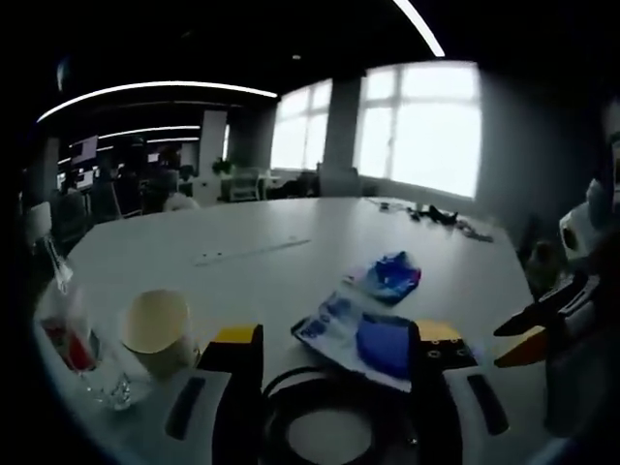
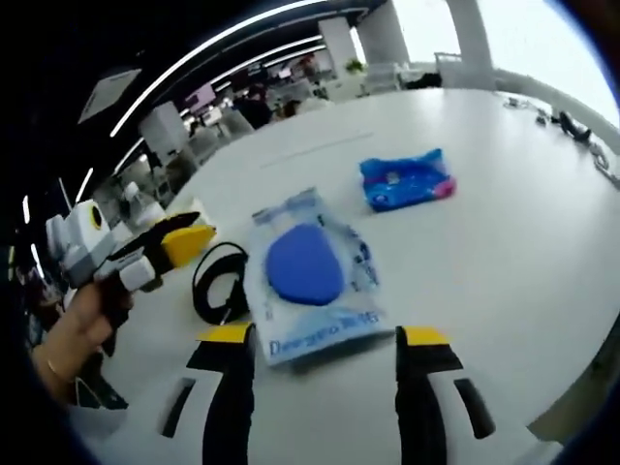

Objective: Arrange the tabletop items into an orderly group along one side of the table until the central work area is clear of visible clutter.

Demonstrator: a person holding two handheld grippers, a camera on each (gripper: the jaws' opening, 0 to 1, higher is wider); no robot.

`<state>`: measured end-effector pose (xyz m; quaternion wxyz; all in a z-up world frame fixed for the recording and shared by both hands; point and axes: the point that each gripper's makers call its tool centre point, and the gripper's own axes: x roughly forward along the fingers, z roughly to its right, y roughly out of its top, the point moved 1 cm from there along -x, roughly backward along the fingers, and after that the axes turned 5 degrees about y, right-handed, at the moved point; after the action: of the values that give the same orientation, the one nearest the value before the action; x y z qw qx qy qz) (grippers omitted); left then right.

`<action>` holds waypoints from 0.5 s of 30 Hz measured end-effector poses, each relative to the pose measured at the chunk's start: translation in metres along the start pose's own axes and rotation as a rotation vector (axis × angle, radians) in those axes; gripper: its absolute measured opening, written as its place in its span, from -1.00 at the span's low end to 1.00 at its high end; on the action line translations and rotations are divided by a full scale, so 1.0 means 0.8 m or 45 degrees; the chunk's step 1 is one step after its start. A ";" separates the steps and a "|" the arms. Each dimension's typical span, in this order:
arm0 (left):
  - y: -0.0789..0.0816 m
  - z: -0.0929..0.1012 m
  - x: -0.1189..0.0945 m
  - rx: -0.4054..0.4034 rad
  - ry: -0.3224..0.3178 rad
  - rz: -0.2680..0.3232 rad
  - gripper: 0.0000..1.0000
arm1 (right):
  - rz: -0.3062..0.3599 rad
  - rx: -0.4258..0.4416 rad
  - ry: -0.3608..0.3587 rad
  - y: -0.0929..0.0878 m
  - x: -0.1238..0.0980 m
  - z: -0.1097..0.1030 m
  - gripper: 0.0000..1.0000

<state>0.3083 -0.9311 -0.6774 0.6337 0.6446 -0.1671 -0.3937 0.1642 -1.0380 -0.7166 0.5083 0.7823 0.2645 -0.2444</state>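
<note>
Showing the right gripper (image 2: pixel 325 341) with its jaws spread wide and empty, poised over the near edge of a clear pouch (image 2: pixel 312 283) that holds a blue pad. The pouch lies flat on the white table (image 2: pixel 523 232), dead ahead of the right jaws, its near edge falling between the two yellow tips without touching either. Its long axis runs away from the gripper, roughly in line with the jaws, so a short forward reach would probably bring the tips astride that edge. A coiled black cable (image 2: pixel 218 281) lies just beside the pouch on its left, and a smaller blue packet (image 2: pixel 407 179) lies farther off, apart from both.

In the left gripper view the left gripper (image 1: pixel 334 341) is likewise wide open and holds nothing; the cable coil (image 1: pixel 320 417) sits between its jaws and the pouch (image 1: pixel 363 334) lies just ahead and to the right. A paper cup (image 1: pixel 157 327) and a clear bottle (image 1: pixel 77 339) stand close together to the left, near the table edge. Both grippers are near the pouch; by this reading the right one is better aligned with it, while the left is nearer the cable and cup.
</note>
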 end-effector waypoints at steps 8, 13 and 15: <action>-0.016 -0.003 0.025 -0.055 0.015 -0.035 0.03 | -0.002 0.111 -0.022 -0.010 0.001 0.001 -0.29; -0.029 -0.007 0.039 -0.081 0.037 -0.075 -0.06 | -0.018 0.155 -0.010 -0.016 0.005 -0.002 -0.36; -0.036 -0.009 0.045 -0.099 0.053 -0.094 -0.10 | -0.032 0.181 -0.012 -0.021 0.008 -0.002 -0.37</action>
<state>0.3285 -0.9477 -0.7159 0.6466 0.6333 -0.1147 -0.4094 0.1579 -1.0295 -0.7309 0.4496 0.8118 0.2540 -0.2726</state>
